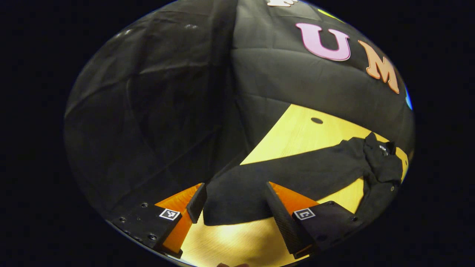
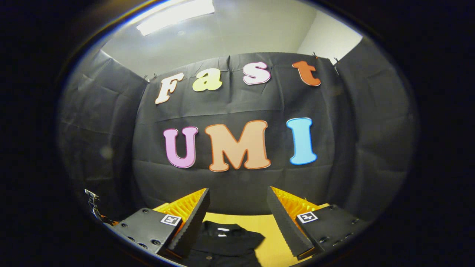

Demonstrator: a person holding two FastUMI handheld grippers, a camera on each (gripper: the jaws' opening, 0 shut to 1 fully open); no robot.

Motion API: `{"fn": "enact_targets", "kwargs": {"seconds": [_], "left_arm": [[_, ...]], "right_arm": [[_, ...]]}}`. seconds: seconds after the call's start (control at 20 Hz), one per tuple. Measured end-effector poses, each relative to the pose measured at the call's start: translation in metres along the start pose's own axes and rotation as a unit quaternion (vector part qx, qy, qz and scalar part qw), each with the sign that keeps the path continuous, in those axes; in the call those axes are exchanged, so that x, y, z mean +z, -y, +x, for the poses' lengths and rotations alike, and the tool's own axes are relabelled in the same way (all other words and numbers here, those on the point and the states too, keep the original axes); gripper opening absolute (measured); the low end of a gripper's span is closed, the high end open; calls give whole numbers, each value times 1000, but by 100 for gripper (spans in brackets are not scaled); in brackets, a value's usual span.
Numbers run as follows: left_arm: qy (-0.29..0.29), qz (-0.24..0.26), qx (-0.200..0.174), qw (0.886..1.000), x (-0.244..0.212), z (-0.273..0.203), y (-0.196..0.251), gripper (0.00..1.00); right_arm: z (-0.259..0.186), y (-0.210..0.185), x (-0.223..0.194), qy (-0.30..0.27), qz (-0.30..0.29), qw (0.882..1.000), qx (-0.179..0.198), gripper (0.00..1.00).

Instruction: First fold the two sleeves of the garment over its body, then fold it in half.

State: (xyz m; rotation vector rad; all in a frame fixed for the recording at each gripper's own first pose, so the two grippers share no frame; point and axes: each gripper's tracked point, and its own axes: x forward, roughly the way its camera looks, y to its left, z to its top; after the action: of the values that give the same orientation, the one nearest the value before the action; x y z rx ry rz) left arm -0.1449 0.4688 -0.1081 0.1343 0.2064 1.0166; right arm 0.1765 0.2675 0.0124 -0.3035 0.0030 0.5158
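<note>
So the shirt [image 1: 297,170] is a dark one, lying flat on the yellow wooden worktop [image 1: 297,133], and I'll use it as the landmark for everything. In the left gripper view, one long sleeve [image 1: 237,196] stretches out from the shirt's body toward the camera, and its cuff end sits right between the left gripper [image 1: 237,205] fingers. The fingers stand wide, one either side of the cuff, and I can't see them pinching the cloth, though whether the inner faces brush it is hard to call. The shirt's collar [image 1: 382,150] is at the far end from the cuff, kind of rumpled, with a small pale tag showing, and below it a bit of the body with a button. There's a small dark hole [image 1: 316,120] in the worktop beyond the sleeve, on the side toward the booth's black cloth wall. In the right gripper view, the right gripper [image 2: 237,218] is held up above the shirt [image 2: 222,241] and pointed mostly at the wall, fingers wide apart with nothing in them. The collar end of the shirt shows low down between those fingers, nearer the left-hand one, with bare worktop [image 2: 274,230] next to it. Ceiling with a light strip [image 2: 174,16] is up top.
</note>
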Motion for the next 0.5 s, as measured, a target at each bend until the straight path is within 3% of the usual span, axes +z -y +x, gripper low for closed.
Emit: {"fn": "enact_targets", "kwargs": {"seconds": [0.15,0.2,0.5], "left_arm": [[-33,-6,1,999,-22,9,5,95],[-20,0,2,1000,-16,8,4,95],[-7,-5,-1,1000,-18,11,6,96]], "right_arm": [[-6,9,10,4,-15,1000,-12,94],[-5,13,13,2,-19,1000,-17,97],[-5,12,17,2,-16,1000,-12,94]]}}
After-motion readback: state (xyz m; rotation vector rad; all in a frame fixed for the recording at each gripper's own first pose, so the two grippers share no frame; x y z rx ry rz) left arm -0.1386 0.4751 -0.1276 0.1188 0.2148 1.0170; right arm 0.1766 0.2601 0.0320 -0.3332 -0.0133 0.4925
